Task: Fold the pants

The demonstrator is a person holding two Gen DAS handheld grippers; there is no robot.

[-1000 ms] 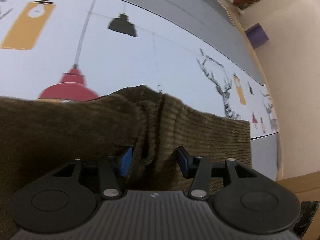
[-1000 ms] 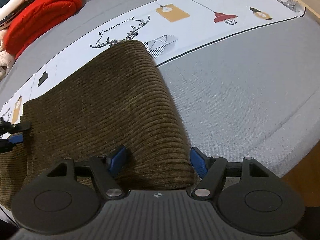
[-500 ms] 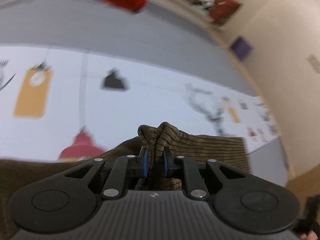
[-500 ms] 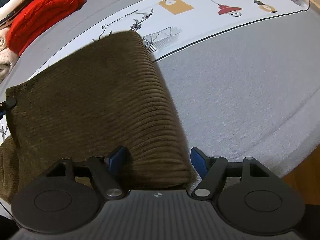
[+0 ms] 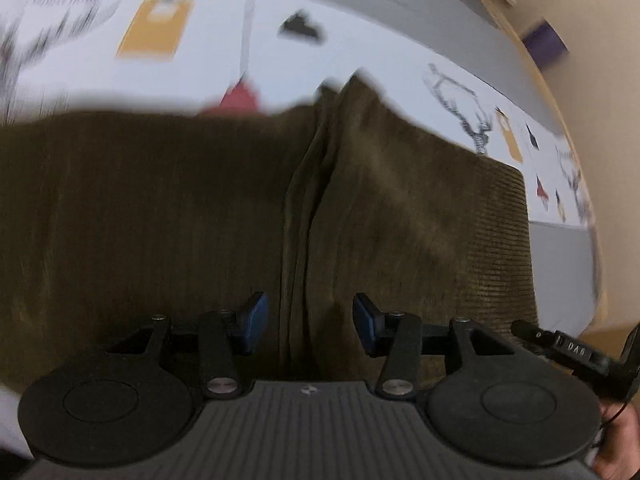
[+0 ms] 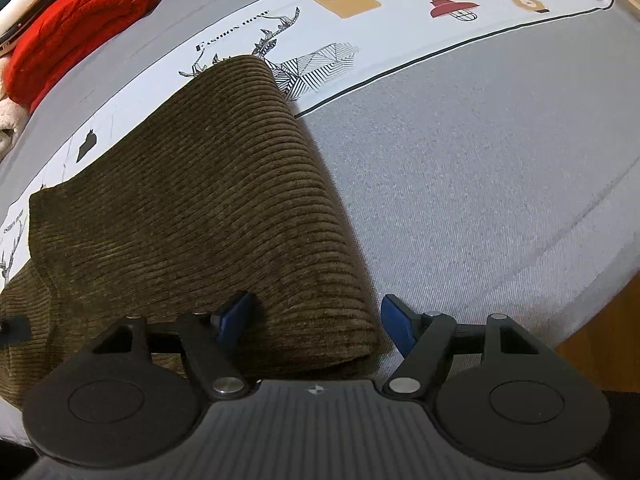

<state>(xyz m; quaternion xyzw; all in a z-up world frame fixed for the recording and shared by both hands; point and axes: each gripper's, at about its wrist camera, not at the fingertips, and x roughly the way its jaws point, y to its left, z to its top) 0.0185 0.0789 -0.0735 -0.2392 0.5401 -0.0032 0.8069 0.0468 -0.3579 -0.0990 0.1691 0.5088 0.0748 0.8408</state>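
Observation:
Olive-brown corduroy pants [image 5: 160, 220] lie folded on the bed cover. In the left wrist view a raised crease of the fabric runs up the middle, and my left gripper [image 5: 308, 320] hangs over it. Its jaws are opening, with the crease between the blue pads [image 5: 254, 322] but not pinched; the picture is blurred. In the right wrist view the pants [image 6: 192, 200] show a rounded folded edge on their right side. My right gripper [image 6: 316, 320] straddles the near end of that edge, open, one pad on the fabric and the other over the grey cover.
The bed cover [image 6: 480, 160] is grey with a white printed strip [image 6: 360, 20] of lamps and deer. A red folded garment [image 6: 76, 28] and other clothes lie at the far left. The bed's edge and wooden floor [image 6: 600, 340] are at the right. A purple box [image 5: 544, 40] stands by the wall.
Half a second ago my left gripper was shut on the crease and held it raised; now its jaws are apart and the pants fill more of its view. The right gripper stayed put.

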